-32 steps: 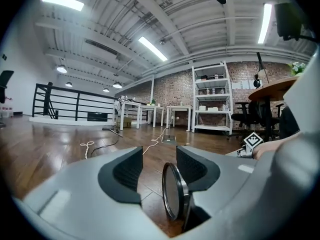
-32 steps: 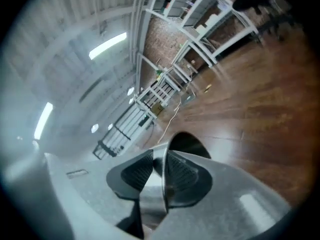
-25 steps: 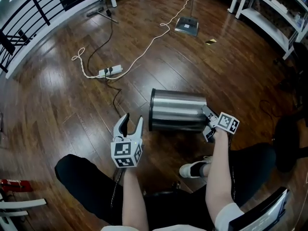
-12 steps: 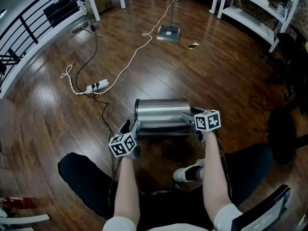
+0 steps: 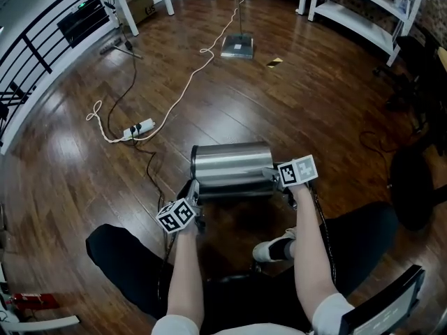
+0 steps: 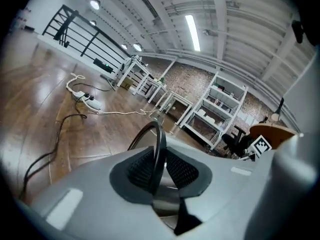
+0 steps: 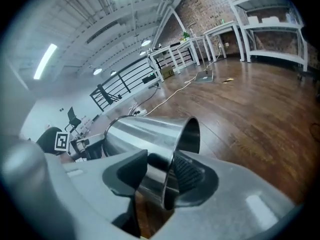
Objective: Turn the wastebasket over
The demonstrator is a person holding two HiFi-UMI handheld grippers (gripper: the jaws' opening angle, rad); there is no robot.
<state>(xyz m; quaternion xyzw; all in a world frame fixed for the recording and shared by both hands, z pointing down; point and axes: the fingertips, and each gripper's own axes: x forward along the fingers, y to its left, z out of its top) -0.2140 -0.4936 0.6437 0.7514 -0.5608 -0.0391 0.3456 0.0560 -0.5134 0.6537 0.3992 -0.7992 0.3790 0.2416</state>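
head view: the steel wastebasket (image 5: 230,167) lies on its side on the wooden floor (image 5: 335,117), just in front of the seated person's knees. its long axis is level and runs left to right across the picture. the left tongs (image 5: 193,191) meet its left end and the right tongs (image 5: 274,178) its right end. a power strip (image 5: 137,127) and its cable lie well apart, further out on the floor.

left gripper view: the left tongs (image 6: 156,166) have just been closing. their ribbed pads now pinch the thin dark end ring of the wastebasket (image 6: 159,134), one pad on each side.

right gripper view: the right tongs (image 7: 162,176) have likewise just been closing. they now clamp the steel wall at the open mouth of the wastebasket (image 7: 145,131), one pad inside and one outside. the mouth therefore points to the person's right, and the ringed end, probably the base, to the left.

risk: each grip bears on only a narrow edge of polished metal. as the wastebasket is swung upright, its weight may pull an edge out from between the pads. uneven lifting by the two hands could twist it free. once released, the round body would roll across the floor.
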